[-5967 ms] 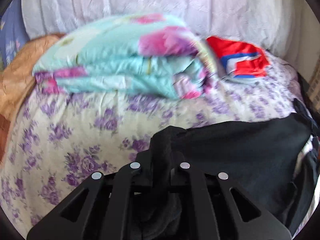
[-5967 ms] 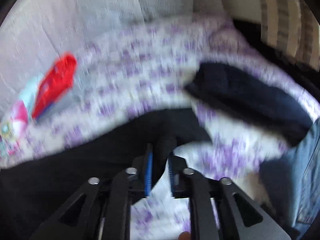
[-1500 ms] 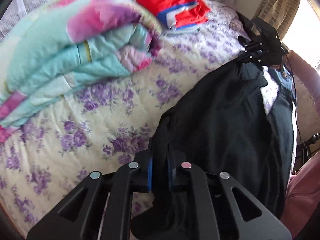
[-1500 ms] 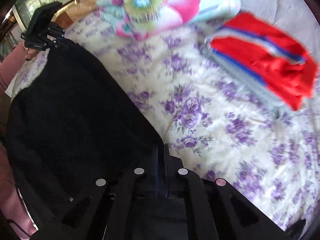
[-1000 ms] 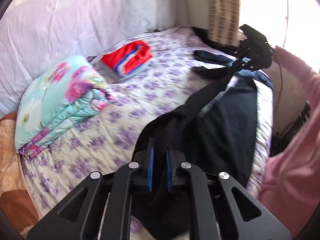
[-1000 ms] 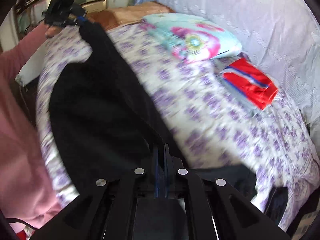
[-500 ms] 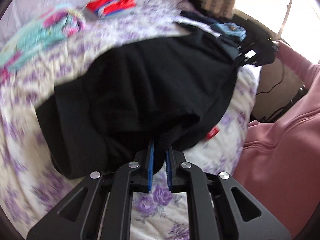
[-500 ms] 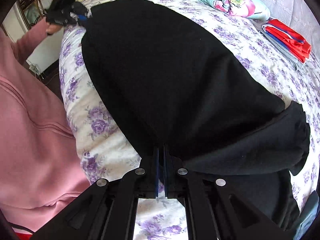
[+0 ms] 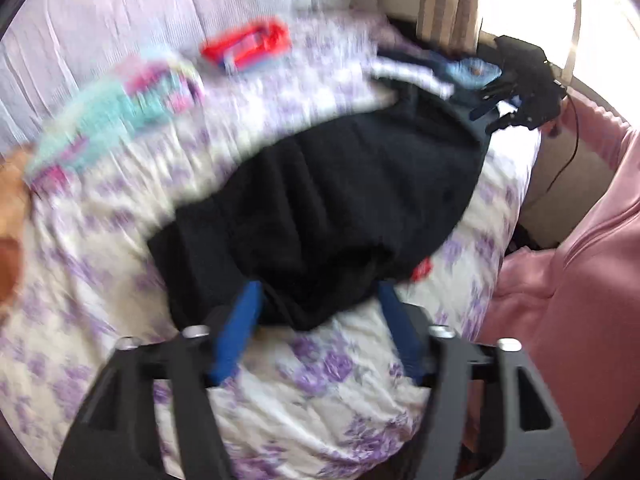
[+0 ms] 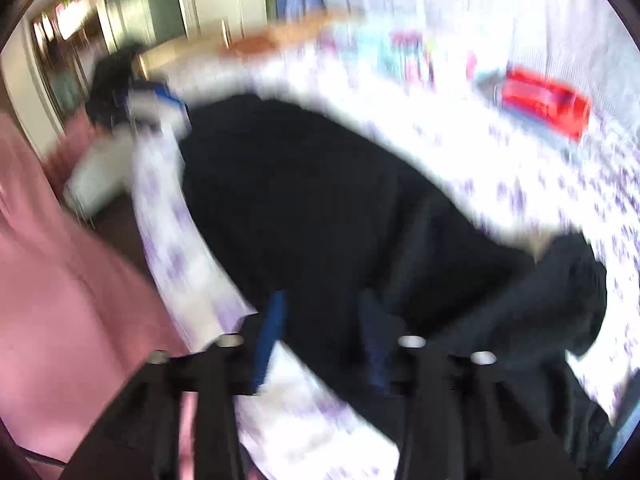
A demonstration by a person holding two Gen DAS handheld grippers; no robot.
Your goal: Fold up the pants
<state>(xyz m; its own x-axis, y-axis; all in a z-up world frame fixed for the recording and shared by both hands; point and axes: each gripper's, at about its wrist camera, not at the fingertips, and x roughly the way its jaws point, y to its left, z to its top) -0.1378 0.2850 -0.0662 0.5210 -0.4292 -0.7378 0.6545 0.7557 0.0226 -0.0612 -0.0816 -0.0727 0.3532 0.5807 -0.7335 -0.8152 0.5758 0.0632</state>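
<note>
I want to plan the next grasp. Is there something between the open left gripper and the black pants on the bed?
Nothing visible. The left gripper is open, its blue pads at either side of the near edge of the black pants, which lie on the floral bedsheet.

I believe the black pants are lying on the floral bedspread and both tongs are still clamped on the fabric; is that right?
Not quite. The black pants do lie on the floral bedspread, but both tongs are open, not clamped. The left wrist view shows the left tongs spread wide beside the pants' near edge, and the right wrist view shows the right tongs parted too.
</note>
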